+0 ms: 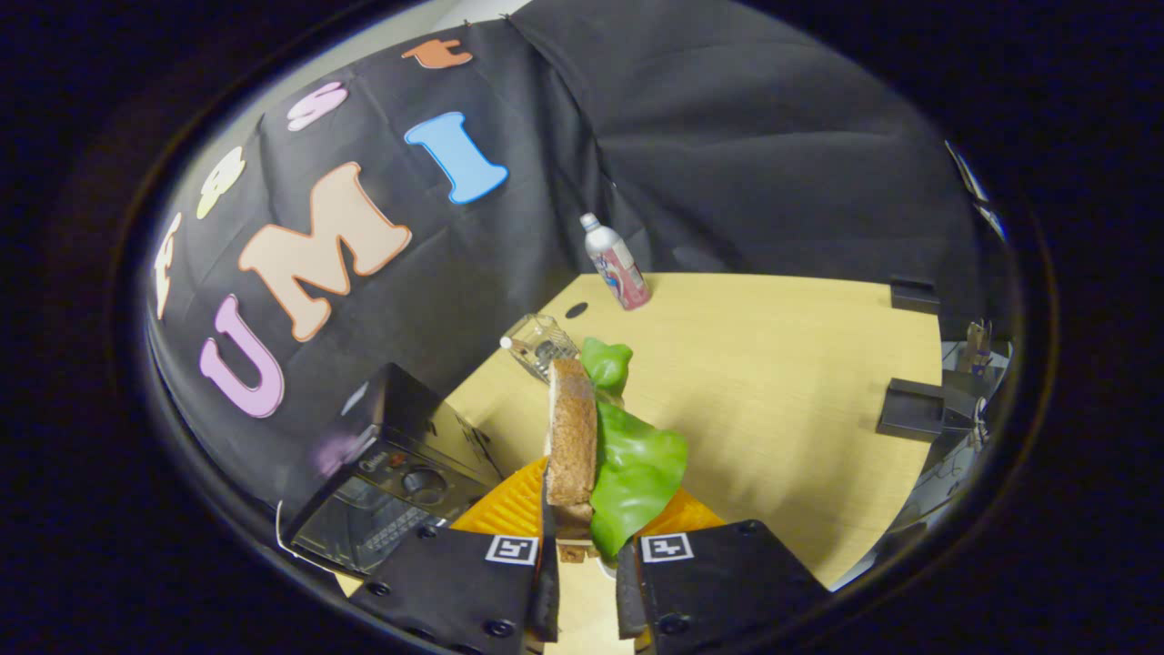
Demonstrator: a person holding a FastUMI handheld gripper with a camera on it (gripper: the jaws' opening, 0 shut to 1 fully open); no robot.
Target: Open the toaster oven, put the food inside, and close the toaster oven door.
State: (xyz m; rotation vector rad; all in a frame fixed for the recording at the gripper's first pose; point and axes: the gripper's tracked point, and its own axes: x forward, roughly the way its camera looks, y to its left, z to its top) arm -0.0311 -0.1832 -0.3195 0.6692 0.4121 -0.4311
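My gripper is shut on a sandwich, which stands on edge between the fingers: a brown bread slice with green lettuce hanging out on the right. It is lifted above the wooden table. The black toaster oven sits to the left of the fingers, tilted in the view, with its glass door and a knob facing me. I cannot tell whether the door is open or closed. An orange ridged plate lies just under the sandwich.
A clear plastic container lies beyond the sandwich. A small bottle with a pink label stands at the table's far edge by the black cloth wall. Two black brackets sit on the table's right edge.
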